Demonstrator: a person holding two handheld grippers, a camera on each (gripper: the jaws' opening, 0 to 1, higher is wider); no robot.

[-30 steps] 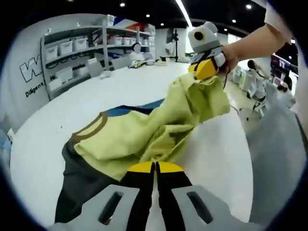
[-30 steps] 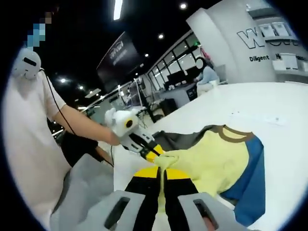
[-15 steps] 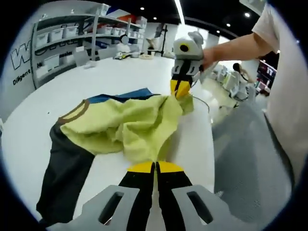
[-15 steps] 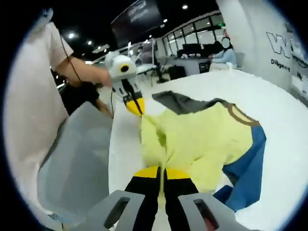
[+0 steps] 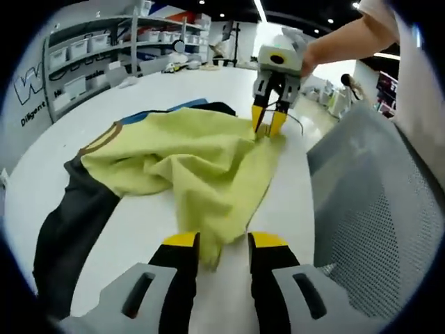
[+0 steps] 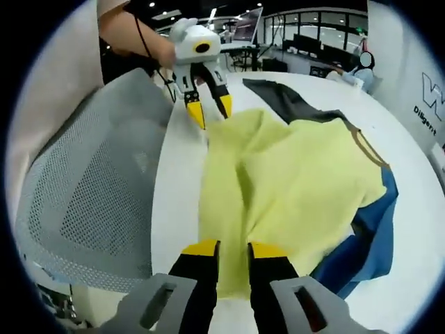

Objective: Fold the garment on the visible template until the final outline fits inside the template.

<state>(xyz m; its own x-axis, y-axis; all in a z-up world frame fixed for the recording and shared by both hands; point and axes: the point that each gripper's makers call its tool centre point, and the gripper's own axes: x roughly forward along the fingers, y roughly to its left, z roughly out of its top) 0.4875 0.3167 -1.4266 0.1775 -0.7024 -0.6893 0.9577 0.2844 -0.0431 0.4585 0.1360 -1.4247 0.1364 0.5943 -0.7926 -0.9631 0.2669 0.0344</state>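
Both tongs were spread, neither pinching anything. Left tongs (image 5: 216, 243) sat at one corner of the shirt's hem (image 5: 208, 254), cloth lying between the parted jaws, not clamped. Right tongs (image 6: 227, 249) were the same at the other hem corner, with yellow fabric running up between the jaws.

Shirt (image 5: 188, 160) lay on the white table (image 5: 146, 101), near the edge next to a grey mesh chair (image 5: 368, 202). Yellow body was rumpled and bunched toward the middle. Brown collar (image 5: 101, 139), dark grey sleeve (image 5: 62, 229) and blue sleeve (image 6: 361, 243) were on the far side from the person.

Key relation: the hem ran along the near table edge from one tongs to the other, and the shirt's long axis went straight away from that edge to the collar. Each tongs was nearest its own hem corner, so each had cloth dead ahead and the collar well beyond. Neither hand looked better placed than the other.

My read: a spread-out step was just ending. Next would likely be smoothing the bunch or taking a sleeve inward, i.e. reaching out along that axis.

Couldn't make out any template outline on the table. It may have been under the cloth, so fit couldn't be judged.
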